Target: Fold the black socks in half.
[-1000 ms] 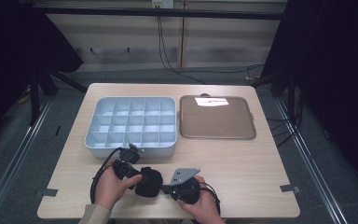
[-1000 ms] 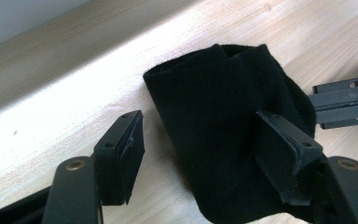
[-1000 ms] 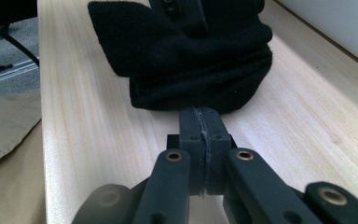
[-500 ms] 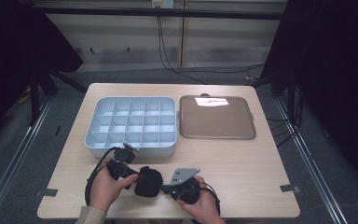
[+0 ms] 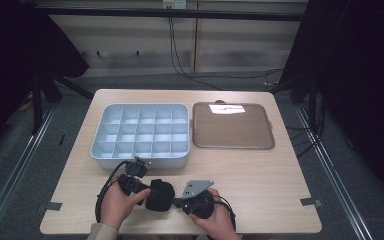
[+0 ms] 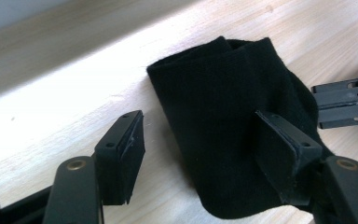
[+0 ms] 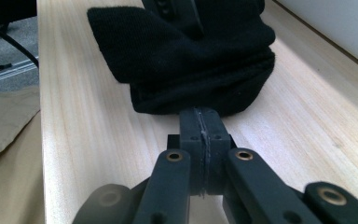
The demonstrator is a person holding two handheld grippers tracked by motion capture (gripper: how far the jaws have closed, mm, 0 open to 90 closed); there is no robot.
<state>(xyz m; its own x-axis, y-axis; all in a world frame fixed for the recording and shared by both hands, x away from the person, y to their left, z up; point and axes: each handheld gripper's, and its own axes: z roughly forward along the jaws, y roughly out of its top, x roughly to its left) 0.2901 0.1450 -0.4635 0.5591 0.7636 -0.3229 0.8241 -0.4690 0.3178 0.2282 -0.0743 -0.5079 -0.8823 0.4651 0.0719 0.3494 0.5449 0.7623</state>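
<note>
now the right claw (image 7: 200, 122) pinches the black sock (image 6: 223, 116) — left claw (image 6: 205, 158) agape.

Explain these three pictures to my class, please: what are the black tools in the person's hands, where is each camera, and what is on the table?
A person holds two hand tools, each with two jaws. One camera looks down from above; another rides on each tool. From above, the left gripper and right gripper meet at a black sock near the front edge of the wooden table. The left gripper's jaws stand apart, one on each side of the sock. The right gripper's jaws are closed together with their tips at the sock's edge; whether they pinch cloth is hard to tell. Behind lie a white compartment box and a brown tray.
</note>
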